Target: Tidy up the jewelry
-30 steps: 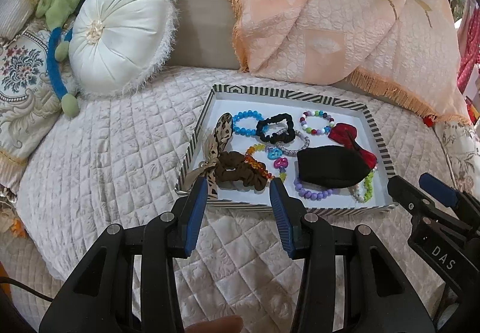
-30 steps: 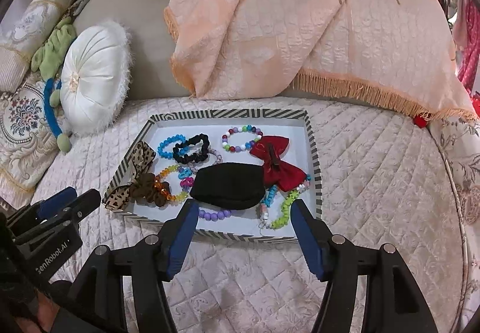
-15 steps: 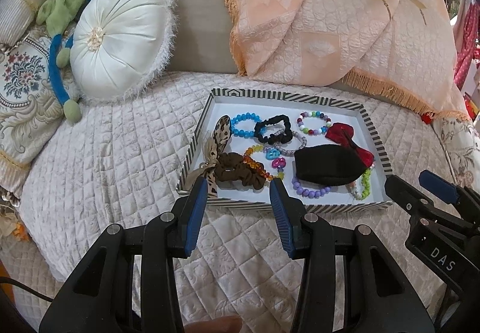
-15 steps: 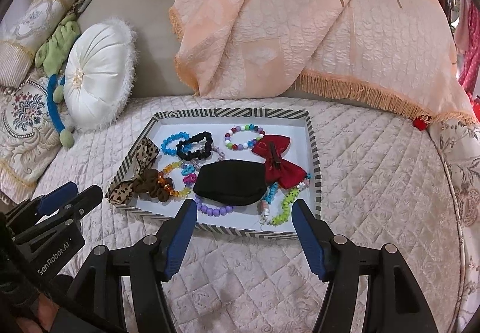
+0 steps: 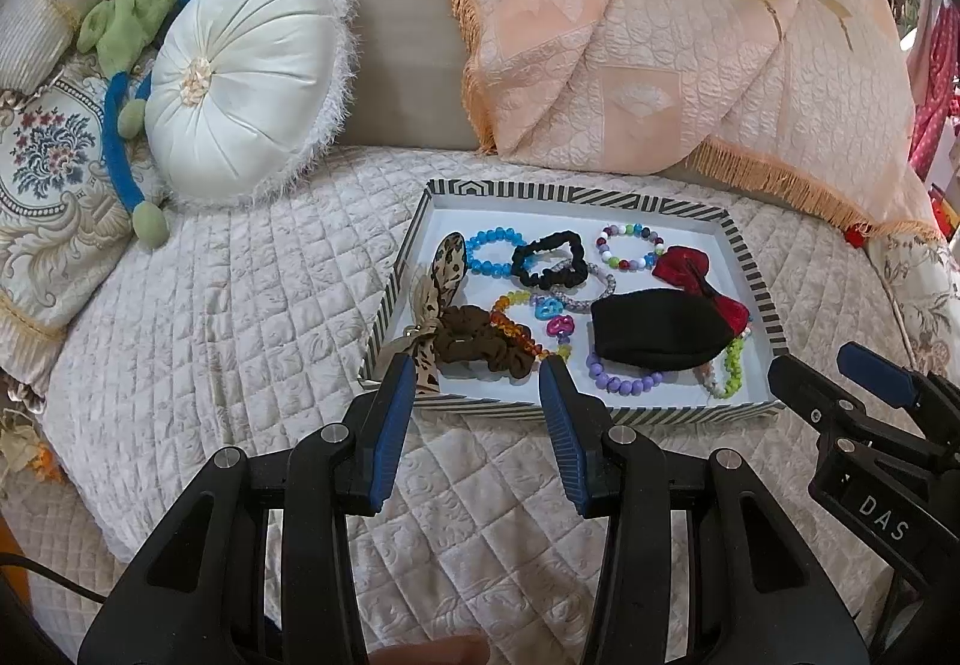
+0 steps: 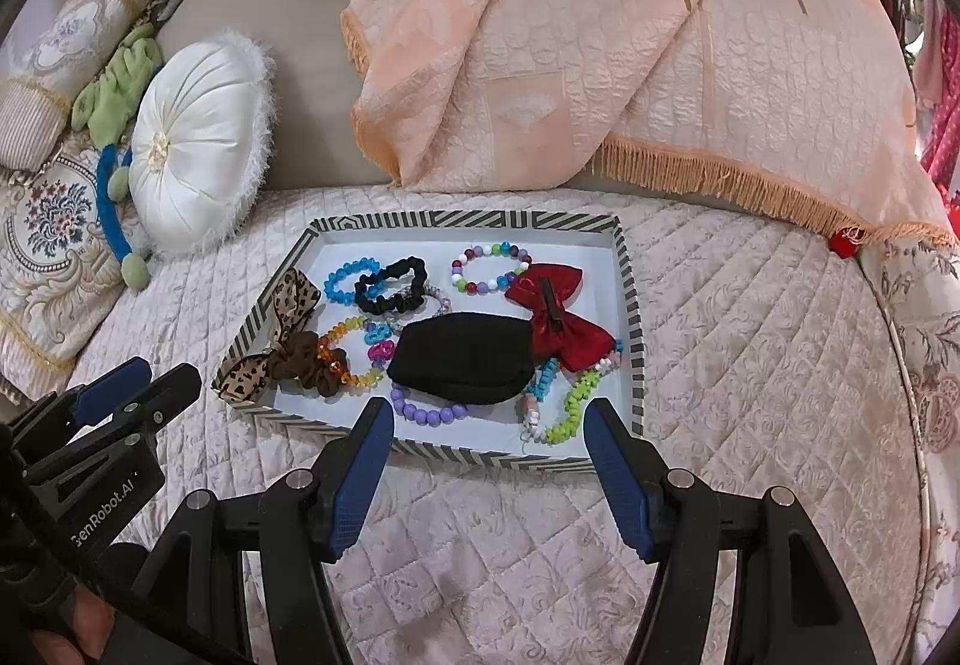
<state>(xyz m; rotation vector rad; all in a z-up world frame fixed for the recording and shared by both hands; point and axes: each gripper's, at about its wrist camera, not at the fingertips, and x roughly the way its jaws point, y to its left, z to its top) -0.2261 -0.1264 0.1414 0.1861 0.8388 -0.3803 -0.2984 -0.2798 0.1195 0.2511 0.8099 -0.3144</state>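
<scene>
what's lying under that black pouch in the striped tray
The black pouch covers part of a purple bead bracelet and the red bow's edge. Anything else beneath is hidden.

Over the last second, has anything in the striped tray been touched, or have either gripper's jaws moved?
Nothing has visibly changed. The left gripper and right gripper still hover open and empty at the near edge of the striped tray. The black fabric pouch, red satin bow and bead bracelets lie as before.

Your black pouch (image 5: 660,329) covers part of the purple bead bracelet (image 5: 624,380) and one wing of the red bow (image 5: 699,278). The peach blanket (image 6: 630,35) runs off the frame top. Fine clasps are too small to read.
</scene>
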